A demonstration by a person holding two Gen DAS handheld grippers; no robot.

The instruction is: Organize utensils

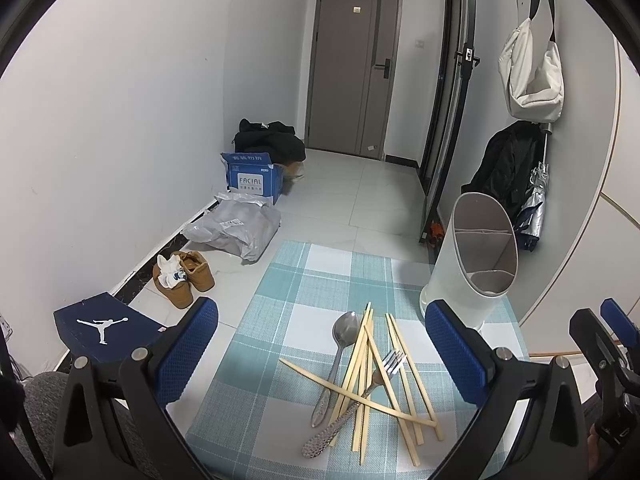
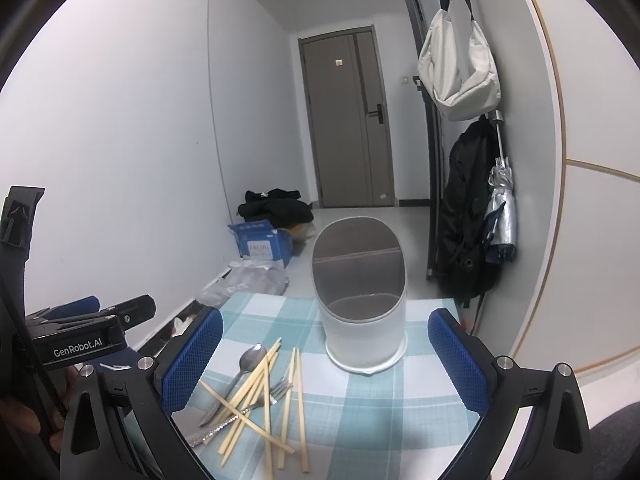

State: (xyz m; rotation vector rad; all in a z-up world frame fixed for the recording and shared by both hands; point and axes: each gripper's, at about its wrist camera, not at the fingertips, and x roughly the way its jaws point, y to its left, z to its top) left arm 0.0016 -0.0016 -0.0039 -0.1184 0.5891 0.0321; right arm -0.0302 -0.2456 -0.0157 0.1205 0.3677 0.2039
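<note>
Several wooden chopsticks (image 1: 366, 364) lie crossed in a loose pile on a teal checked mat (image 1: 280, 320), with a metal spoon (image 1: 344, 332) and a fork (image 1: 390, 362) among them. A white utensil holder (image 1: 476, 256) with inner dividers stands at the mat's far right. My left gripper (image 1: 320, 356) hangs open above the pile, holding nothing. In the right wrist view the holder (image 2: 362, 320) stands straight ahead and the chopsticks (image 2: 260, 392), spoon (image 2: 250, 358) and fork (image 2: 280, 390) lie to the lower left. My right gripper (image 2: 324, 360) is open and holds nothing.
Left of the mat on the tiled floor are a dark shoebox (image 1: 104, 332), brown shoes (image 1: 184, 280), a grey parcel bag (image 1: 236, 228) and a blue carton (image 1: 252, 178). Bags, a black coat and an umbrella (image 2: 500, 208) hang on the right wall. A closed door (image 1: 352, 68) is far ahead.
</note>
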